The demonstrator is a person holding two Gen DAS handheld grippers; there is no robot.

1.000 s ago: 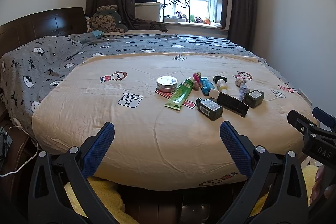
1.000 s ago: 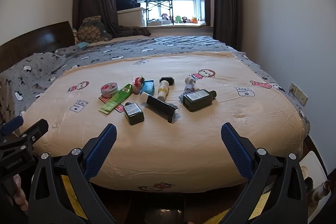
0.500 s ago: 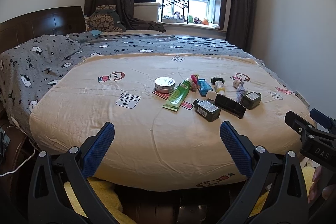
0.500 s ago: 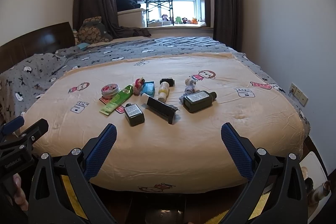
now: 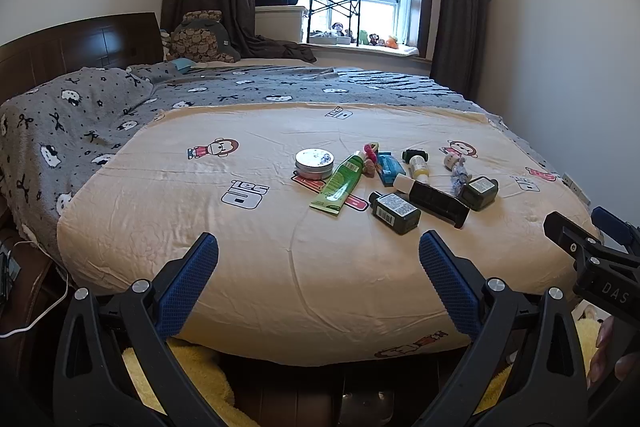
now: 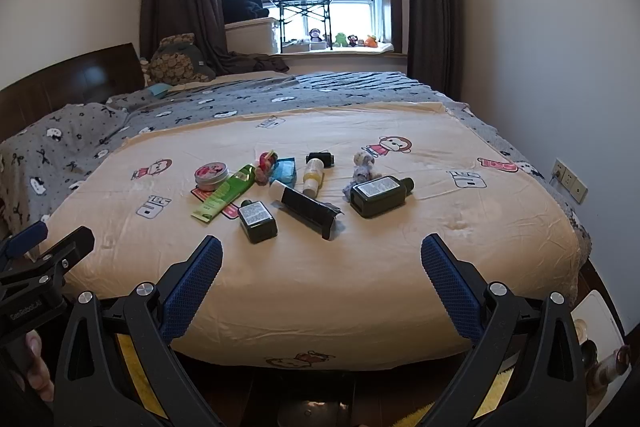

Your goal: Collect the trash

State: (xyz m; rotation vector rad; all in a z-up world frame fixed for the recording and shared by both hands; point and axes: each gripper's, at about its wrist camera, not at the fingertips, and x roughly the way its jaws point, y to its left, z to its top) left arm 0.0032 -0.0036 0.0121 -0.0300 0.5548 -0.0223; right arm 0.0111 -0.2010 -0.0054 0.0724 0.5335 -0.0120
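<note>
Two black blue-padded tongs, left tongs and right tongs, both spread wide and empty, scattered tubes and dark bottles at twelve o'clock on cream bed, white wall socket only in right view, white cable only in left.

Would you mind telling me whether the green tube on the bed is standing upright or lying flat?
Lying flat. The green tube rests lengthwise on the cream sheet, its cap end toward the round tin.
</note>
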